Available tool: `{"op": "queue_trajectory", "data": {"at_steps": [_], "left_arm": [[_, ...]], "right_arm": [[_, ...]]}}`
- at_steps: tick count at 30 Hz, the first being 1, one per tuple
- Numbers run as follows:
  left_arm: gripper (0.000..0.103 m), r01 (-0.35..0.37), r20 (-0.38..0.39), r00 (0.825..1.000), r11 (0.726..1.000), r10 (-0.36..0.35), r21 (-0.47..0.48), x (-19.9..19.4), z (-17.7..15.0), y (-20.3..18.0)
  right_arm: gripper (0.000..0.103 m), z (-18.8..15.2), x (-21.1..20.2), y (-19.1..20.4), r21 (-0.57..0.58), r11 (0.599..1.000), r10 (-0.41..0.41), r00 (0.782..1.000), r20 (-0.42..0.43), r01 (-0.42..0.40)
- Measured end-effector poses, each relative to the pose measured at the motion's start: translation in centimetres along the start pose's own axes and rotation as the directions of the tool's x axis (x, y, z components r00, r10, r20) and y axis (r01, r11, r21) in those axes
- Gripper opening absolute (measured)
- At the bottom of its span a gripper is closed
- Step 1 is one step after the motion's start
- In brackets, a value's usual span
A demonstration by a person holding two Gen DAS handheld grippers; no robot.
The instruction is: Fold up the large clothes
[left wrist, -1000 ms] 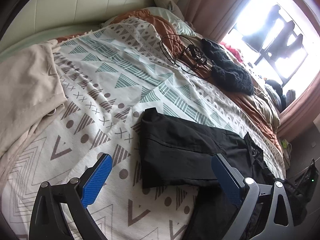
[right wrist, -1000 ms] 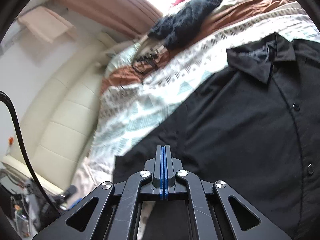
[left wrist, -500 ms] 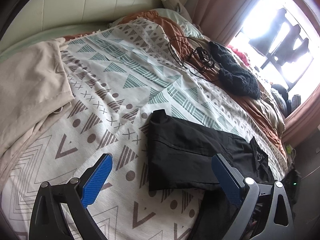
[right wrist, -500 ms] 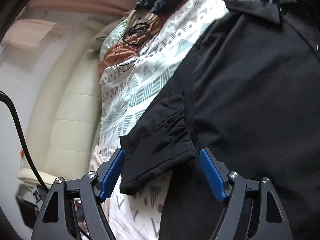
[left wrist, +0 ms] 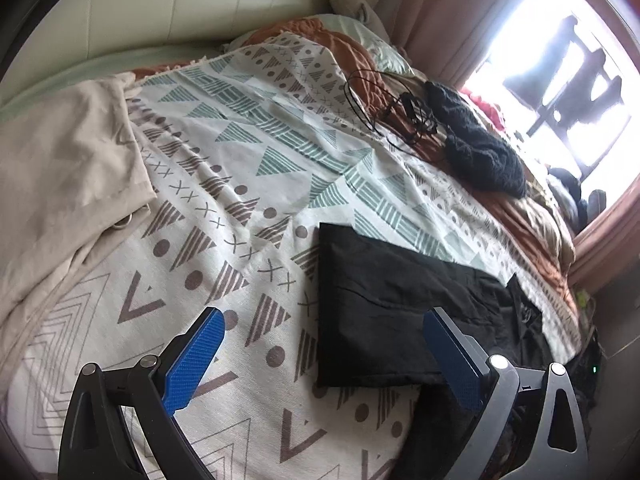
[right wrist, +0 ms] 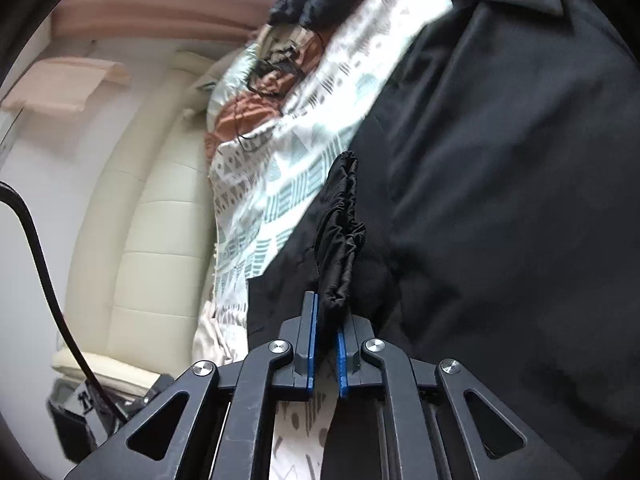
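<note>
Since a second ago the right gripper [right wrist: 325, 336] has dropped onto the sleeve end, sprung wide around it, and is now closing: its jaws pinch a bunched ridge of the black shirt [right wrist: 500, 200] cuff fabric between the blue pads. The left view barely shifts; the sleeve [left wrist: 372, 312] sits a bit further up in frame than before.

Left gripper [left wrist: 320, 360] hovers wide apart, nothing between the pads, above the patterned bedspread [left wrist: 224, 168] just short of the sleeve's squared end. The shirt lies front-up on the bed, collar away, sleeve stretched out flat toward the left gripper.

Step in hand, by my read: grab the sleeve to fold it across the body. To do it well: confirm the pinch takes both layers of the cuff, not just a top wrinkle; lift only enough to clear the bedspread; carry it over the chest in one sweep so the fold line falls at the shoulder seam. The left gripper could pin the body edge to stop the shirt dragging.

Beige cloth [left wrist: 60, 168], tangled cable [left wrist: 392, 112] and dark knit [left wrist: 476, 152] lie well apart from the work.
</note>
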State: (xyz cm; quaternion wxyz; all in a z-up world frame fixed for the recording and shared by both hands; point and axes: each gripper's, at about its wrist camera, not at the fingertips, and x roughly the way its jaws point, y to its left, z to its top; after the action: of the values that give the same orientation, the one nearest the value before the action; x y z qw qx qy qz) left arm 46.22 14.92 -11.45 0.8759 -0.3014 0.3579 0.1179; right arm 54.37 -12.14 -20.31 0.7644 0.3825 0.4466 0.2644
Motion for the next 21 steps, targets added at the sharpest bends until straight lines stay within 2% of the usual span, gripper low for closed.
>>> {"op": "queue_trajectory", "data": {"at_steps": [4, 10, 14, 21], "left_arm": [[0.1, 0.001, 0.004, 1.0, 1.0, -0.001, -0.001, -0.3, -0.2, -0.3], [0.1, 0.042, -0.004, 0.999, 0.999, -0.042, 0.008, 0.1, -0.4, -2.1], [0.1, 0.059, -0.01, 0.998, 0.998, -0.058, 0.027, 0.3, -0.9, -3.5], [0.1, 0.058, -0.031, 0.998, 0.993, -0.055, 0.105, 1.1, -2.1, -5.7]], "right_arm": [[0.008, 0.3, -2.8, 0.8, -0.027, 1.0, -0.003, 0.999, 0.048, 0.005], [0.008, 1.5, -8.7, 1.8, -0.055, 0.998, 0.01, 0.987, 0.159, -0.001], [0.008, 2.2, -14.0, 2.0, -0.06, 0.998, 0.011, 0.962, 0.273, 0.005], [0.007, 3.5, -21.7, 0.2, -0.046, 0.995, -0.062, 0.905, 0.421, 0.09]]}}
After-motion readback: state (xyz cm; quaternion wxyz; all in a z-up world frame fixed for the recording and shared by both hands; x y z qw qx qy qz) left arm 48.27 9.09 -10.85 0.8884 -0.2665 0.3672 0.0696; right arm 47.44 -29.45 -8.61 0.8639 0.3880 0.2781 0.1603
